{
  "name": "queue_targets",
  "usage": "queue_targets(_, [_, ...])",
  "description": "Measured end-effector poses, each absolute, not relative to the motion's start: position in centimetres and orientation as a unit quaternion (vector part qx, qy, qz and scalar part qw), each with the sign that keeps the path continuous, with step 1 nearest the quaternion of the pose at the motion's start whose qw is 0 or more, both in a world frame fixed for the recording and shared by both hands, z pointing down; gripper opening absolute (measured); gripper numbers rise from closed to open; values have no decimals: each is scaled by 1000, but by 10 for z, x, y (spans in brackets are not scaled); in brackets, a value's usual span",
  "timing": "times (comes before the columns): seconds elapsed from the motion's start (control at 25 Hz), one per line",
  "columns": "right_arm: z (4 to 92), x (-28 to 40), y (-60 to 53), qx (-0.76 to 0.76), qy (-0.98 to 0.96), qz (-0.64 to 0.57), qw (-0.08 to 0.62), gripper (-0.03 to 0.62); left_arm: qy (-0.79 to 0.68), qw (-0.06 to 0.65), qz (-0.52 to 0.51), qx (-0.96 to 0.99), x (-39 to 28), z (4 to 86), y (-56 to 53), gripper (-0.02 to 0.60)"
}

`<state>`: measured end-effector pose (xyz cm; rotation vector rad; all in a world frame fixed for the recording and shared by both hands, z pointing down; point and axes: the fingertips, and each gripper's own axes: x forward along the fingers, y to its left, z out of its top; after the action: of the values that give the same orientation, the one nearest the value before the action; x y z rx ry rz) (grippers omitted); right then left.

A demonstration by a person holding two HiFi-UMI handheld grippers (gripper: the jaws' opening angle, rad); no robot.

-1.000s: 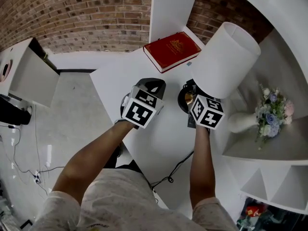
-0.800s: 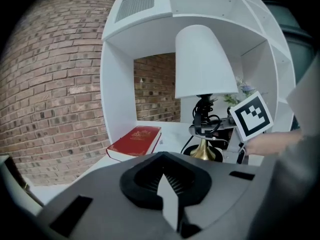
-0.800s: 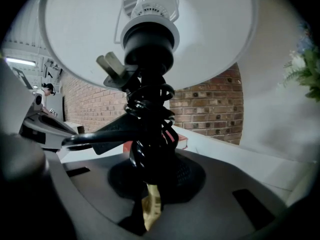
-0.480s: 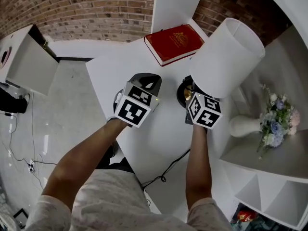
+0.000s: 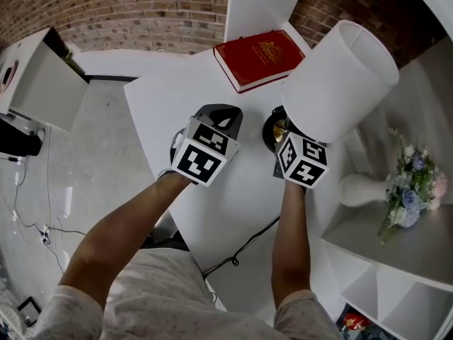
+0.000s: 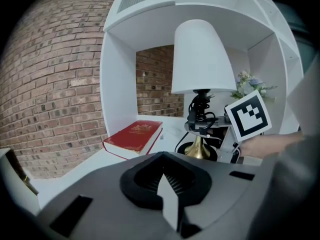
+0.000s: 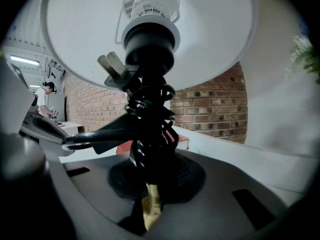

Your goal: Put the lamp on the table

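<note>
The lamp has a white shade (image 5: 343,83), a brass stem (image 7: 151,206) wound with black cord, and a round black base (image 5: 272,129). My right gripper (image 5: 284,140) is shut on the brass stem, low down, with the lamp tilted to the right over the white table (image 5: 177,83). In the left gripper view the lamp (image 6: 202,59) stands ahead on the right, its base at or just above the table top. My left gripper (image 5: 221,115) hovers beside the lamp on its left, jaws together with nothing between them.
A red book (image 5: 260,57) lies at the table's far end against the white shelf unit (image 5: 258,2). A white vase of flowers (image 5: 362,188) sits on a shelf to the right. A black cable (image 5: 248,245) trails off the table's near edge.
Both grippers and the lamp have sunk a little toward the table. The right gripper's hold on the stem is unchanged, and the left stays beside it.
</note>
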<state>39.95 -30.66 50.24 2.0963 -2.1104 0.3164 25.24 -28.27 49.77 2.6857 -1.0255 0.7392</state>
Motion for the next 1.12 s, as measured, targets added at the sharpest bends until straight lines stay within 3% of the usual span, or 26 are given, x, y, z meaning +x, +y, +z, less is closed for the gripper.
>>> queue_targets(1.12, [503, 402, -299, 709, -700, 62, 58, 49, -355, 75, 230, 903, 262, 489, -274, -6])
